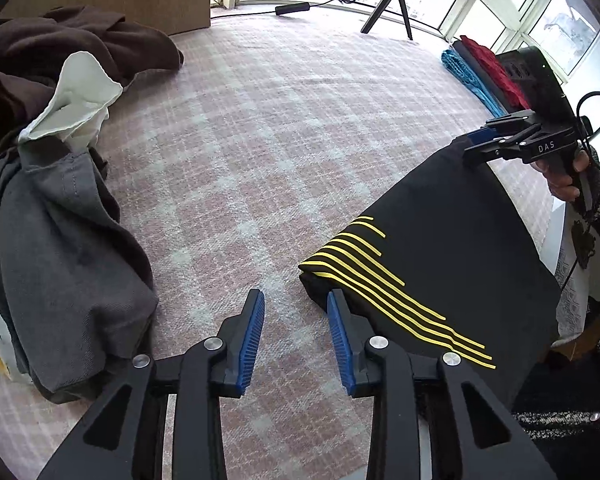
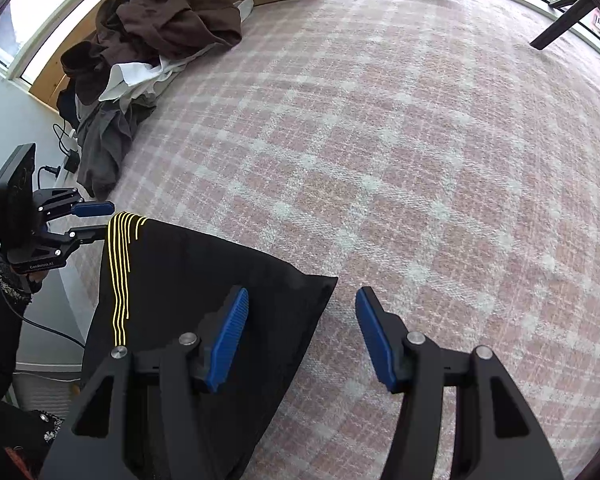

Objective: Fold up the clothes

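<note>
Both grippers, left gripper [image 1: 296,336] and right gripper [image 2: 302,334], hover with jaws apart over one folded black garment [image 1: 440,248] on the plaid bed cover [image 1: 260,140], likely soft, light and best pinched at a corner; an unfolded clothes pile [image 1: 60,160] waits beyond.

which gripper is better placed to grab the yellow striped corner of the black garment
Left. The left gripper is open right beside the yellow striped corner of the black garment. The right gripper, also open, hangs over the garment's plain far corner, away from the stripes.
</note>
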`<state>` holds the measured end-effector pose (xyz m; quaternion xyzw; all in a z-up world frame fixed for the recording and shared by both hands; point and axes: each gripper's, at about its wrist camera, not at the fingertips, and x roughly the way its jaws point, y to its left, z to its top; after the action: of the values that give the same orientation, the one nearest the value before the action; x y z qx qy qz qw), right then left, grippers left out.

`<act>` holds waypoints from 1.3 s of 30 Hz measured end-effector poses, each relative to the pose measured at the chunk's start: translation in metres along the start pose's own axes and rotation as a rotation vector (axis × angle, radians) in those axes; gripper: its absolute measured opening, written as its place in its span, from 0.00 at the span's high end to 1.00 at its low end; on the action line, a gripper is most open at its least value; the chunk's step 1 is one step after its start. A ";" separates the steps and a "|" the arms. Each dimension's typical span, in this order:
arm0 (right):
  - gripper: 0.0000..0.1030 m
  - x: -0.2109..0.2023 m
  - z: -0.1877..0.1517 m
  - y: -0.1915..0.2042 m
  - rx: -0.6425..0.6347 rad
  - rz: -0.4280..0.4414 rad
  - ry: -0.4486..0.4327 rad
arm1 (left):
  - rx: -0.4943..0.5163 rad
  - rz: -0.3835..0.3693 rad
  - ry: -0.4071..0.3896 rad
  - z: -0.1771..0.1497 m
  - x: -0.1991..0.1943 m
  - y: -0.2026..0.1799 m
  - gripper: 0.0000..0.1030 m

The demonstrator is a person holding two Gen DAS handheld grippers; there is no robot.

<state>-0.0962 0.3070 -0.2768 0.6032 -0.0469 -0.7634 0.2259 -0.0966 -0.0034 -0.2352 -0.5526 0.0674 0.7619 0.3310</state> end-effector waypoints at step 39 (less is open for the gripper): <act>0.89 -0.043 -0.042 0.041 0.003 -0.029 -0.250 | 0.075 -0.050 -0.187 0.018 -0.038 -0.067 0.94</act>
<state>-0.0374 0.2962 -0.2353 0.5044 -0.0668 -0.8358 0.2063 -0.0655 0.0404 -0.1769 -0.4677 0.0511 0.7987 0.3752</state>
